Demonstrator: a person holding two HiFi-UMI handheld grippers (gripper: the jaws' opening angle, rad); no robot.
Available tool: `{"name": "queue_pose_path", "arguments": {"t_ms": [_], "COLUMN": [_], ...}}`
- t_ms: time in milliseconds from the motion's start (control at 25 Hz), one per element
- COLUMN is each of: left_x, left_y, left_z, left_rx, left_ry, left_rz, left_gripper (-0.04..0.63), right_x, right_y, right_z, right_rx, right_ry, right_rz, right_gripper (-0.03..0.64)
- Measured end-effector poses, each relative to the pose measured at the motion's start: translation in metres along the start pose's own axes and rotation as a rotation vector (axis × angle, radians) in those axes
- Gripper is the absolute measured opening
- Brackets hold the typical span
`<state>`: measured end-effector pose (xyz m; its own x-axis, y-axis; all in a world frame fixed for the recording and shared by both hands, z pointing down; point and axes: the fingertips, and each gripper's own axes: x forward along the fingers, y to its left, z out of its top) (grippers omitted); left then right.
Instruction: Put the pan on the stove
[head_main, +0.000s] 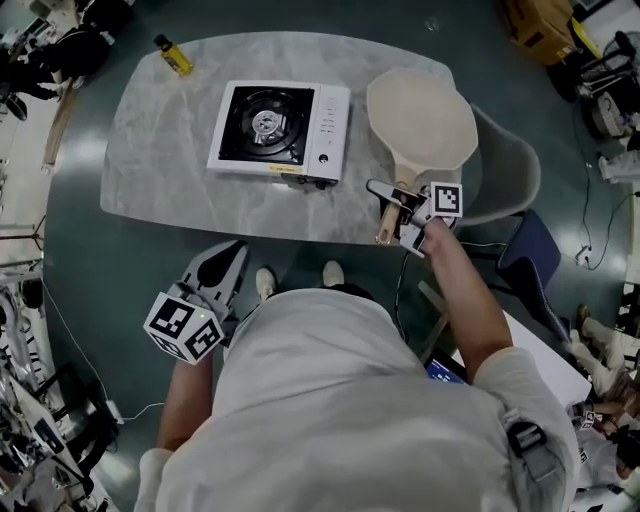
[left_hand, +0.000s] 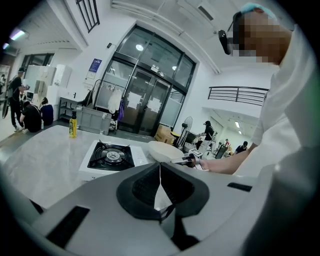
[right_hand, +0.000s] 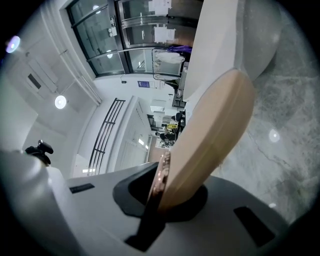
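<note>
Cream, tan-handled pan (head_main: 421, 118) gripped by right hand-held gripper (head_main: 393, 198); left hand-held gripper (left_hand: 160, 186) closed.

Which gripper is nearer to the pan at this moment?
Right. The right gripper is shut on the handle of the pan, at the table edge. The left gripper, shut and empty, hangs short of that edge, well apart from the pan.

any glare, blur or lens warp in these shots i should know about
Head view: even light, sharp on the white gas stove. Left gripper view: heavy fisheye, black corners, bright ceiling lamps. Right gripper view: rolled sideways, fisheye, the pale wooden pan handle close and soft, lamp reflections on the grey marbled tabletop.
</note>
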<state>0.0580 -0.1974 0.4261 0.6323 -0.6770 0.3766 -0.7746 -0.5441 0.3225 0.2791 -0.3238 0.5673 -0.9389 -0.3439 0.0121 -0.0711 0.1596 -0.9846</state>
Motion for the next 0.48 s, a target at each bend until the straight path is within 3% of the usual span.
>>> {"name": "queue_pose_path", "arguments": {"t_ms": [480], "left_x": [-0.036], "left_y": [0.026], "left_z": [-0.009], "left_rx": [-0.017], "left_ry": [-0.046], "left_rz": [-0.033], "left_gripper": [0.02], "right_x": [0.034], "right_y": [0.078], "right_z": [-0.025], "right_rx": [-0.096], "right_ry": [0.088], "right_rz": [0.023], "right_gripper": [0.026]}}
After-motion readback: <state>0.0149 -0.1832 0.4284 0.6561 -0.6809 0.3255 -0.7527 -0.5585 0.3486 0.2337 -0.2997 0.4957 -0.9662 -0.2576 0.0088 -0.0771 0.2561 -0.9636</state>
